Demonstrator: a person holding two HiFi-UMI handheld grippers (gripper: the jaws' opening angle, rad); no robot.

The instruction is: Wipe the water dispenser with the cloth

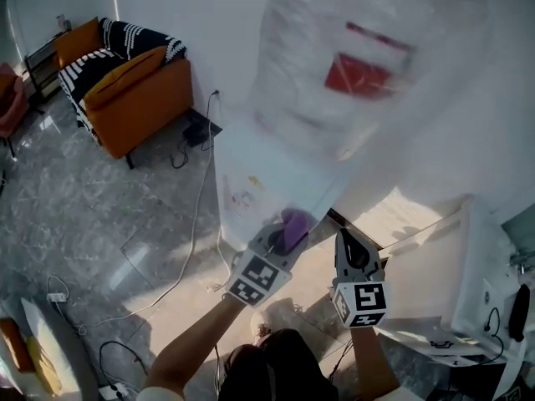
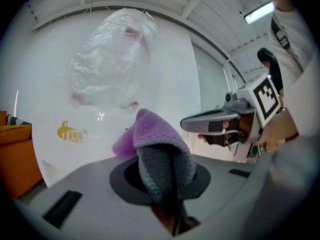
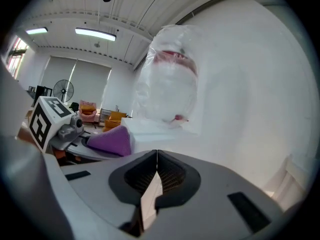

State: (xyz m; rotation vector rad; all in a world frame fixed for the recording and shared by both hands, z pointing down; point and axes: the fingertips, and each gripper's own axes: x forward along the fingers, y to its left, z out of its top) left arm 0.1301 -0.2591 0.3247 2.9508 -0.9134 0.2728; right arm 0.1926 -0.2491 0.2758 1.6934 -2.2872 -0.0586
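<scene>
Water dispenser (image 1: 263, 170): a white cabinet standing against the white wall, topped by a bottle (image 1: 359, 65) wrapped in clear plastic with a red label; a small yellow logo (image 2: 70, 132) shows on the white surface behind it in the left gripper view. Cloth (image 1: 294, 221): purple on one face and grey on the other, folded over and clamped between the jaws of the left gripper (image 1: 280, 236), which holds it up at the cabinet's near upper edge; whether the cloth touches the cabinet cannot be told. Right gripper (image 1: 349, 249): just beside the left one, apart from the cloth, its jaws pressed together along a thin seam with nothing between them, pointing toward the dispenser. Each gripper appears in the other's view, and the right gripper view shows the purple cloth lying close against the white cabinet. Background: an orange armchair (image 1: 134, 90) with a striped cushion stands well to the left, and cables (image 1: 196, 215) trail across the grey floor.
</scene>
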